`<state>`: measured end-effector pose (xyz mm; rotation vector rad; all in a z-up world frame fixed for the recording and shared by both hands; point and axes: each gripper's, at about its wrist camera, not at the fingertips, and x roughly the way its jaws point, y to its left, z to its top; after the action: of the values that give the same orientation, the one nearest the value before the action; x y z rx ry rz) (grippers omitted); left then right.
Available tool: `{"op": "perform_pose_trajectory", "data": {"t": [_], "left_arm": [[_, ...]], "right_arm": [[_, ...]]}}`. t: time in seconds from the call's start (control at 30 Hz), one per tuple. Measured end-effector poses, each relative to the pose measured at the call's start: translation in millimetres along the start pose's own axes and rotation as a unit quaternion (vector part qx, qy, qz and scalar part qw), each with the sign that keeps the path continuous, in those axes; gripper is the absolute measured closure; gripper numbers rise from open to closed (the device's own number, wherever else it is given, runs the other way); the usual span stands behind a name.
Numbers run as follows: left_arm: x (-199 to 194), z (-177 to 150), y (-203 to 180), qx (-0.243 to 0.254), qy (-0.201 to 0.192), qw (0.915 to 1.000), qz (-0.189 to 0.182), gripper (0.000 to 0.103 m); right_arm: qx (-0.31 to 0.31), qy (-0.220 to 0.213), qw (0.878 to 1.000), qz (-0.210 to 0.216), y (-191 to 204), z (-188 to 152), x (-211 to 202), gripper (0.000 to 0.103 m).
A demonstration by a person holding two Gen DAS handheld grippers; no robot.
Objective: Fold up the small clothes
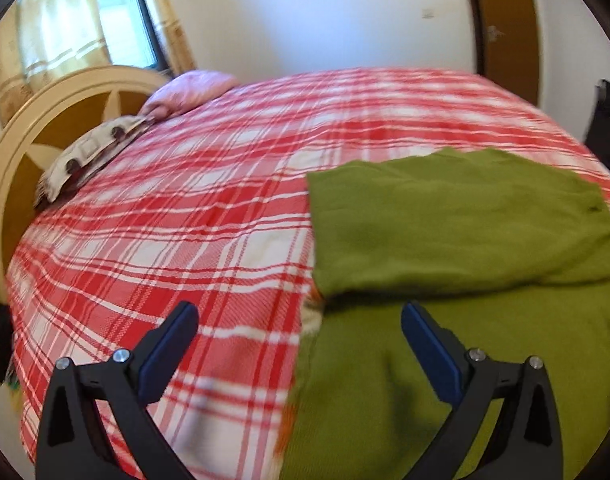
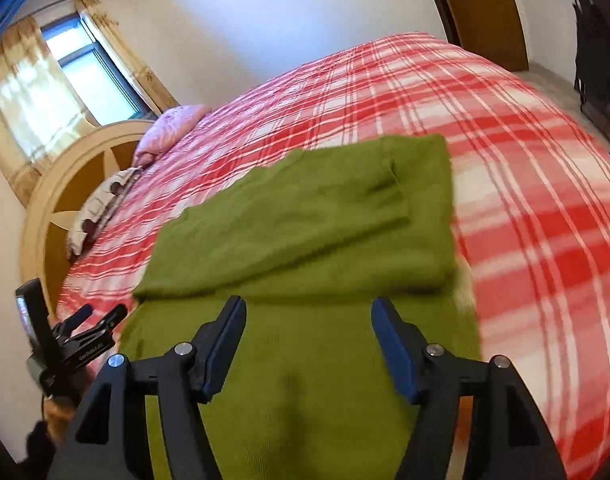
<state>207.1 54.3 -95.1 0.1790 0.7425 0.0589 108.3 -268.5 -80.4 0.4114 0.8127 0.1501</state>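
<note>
A green knitted garment [image 1: 465, 232] lies on the bed, its far part folded back over the near part. In the right wrist view the same garment [image 2: 313, 224] fills the middle. My left gripper [image 1: 301, 312] stands wide open above the garment's left edge, one finger over the plaid cover and one over the green cloth, with nothing between them. My right gripper [image 2: 309, 308] is open above the near layer of the garment, just short of the folded edge, and holds nothing. The left gripper [image 2: 101, 316] also shows at the lower left of the right wrist view.
The bed carries a red and white plaid cover [image 1: 193, 216]. A patterned pillow [image 1: 89, 156] and a pink pillow [image 1: 189, 92] lie against the round headboard [image 1: 37, 128]. A curtained window [image 2: 85, 68] is behind it. A wooden door [image 2: 489, 12] and a dark bag [image 2: 597, 56] stand at right.
</note>
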Motion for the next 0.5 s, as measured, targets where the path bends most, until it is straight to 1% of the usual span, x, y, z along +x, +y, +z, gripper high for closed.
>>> {"op": "perform_pose_trajectory", "data": {"t": [0.1, 0.2, 0.23, 0.3, 0.37, 0.47, 0.5], "left_arm": [[-27.5, -11.6, 3.2, 0.027, -0.023, 0.9987, -0.037, 0.0], [-46.4, -23.8, 6.1, 0.051, -0.03, 0.9958, -0.07, 0.0], [-55.6, -30.6, 10.4, 0.059, -0.032, 0.9935, -0.092, 0.0], [-68.3, -38.8, 15.6, 0.065, -0.035, 0.9898, -0.122, 0.0], [-81.8, -47.8, 23.3, 0.069, -0.03, 0.9835, -0.165, 0.0], [-99.8, -65.0, 36.5, 0.064, -0.008, 0.9694, -0.237, 0.0], [-104.5, -69.9, 38.8, 0.065, -0.003, 0.9661, -0.25, 0.0]], "right_arm": [[0.002, -0.001, 1.0, 0.001, -6.4, -17.4, -29.1, 0.037], [0.01, 0.009, 1.0, -0.001, -13.9, -37.9, -56.7, 0.037], [0.009, 0.016, 1.0, -0.003, -15.9, -47.2, -66.4, 0.037], [0.004, 0.023, 1.0, -0.004, -20.2, -59.1, -78.7, 0.037], [0.003, 0.041, 0.999, -0.001, -23.5, -75.8, -91.3, 0.037], [0.003, 0.083, 0.997, -0.007, -29.9, -103.0, -101.3, 0.037], [0.003, 0.092, 0.996, -0.009, -31.8, -109.1, -102.2, 0.037]]}}
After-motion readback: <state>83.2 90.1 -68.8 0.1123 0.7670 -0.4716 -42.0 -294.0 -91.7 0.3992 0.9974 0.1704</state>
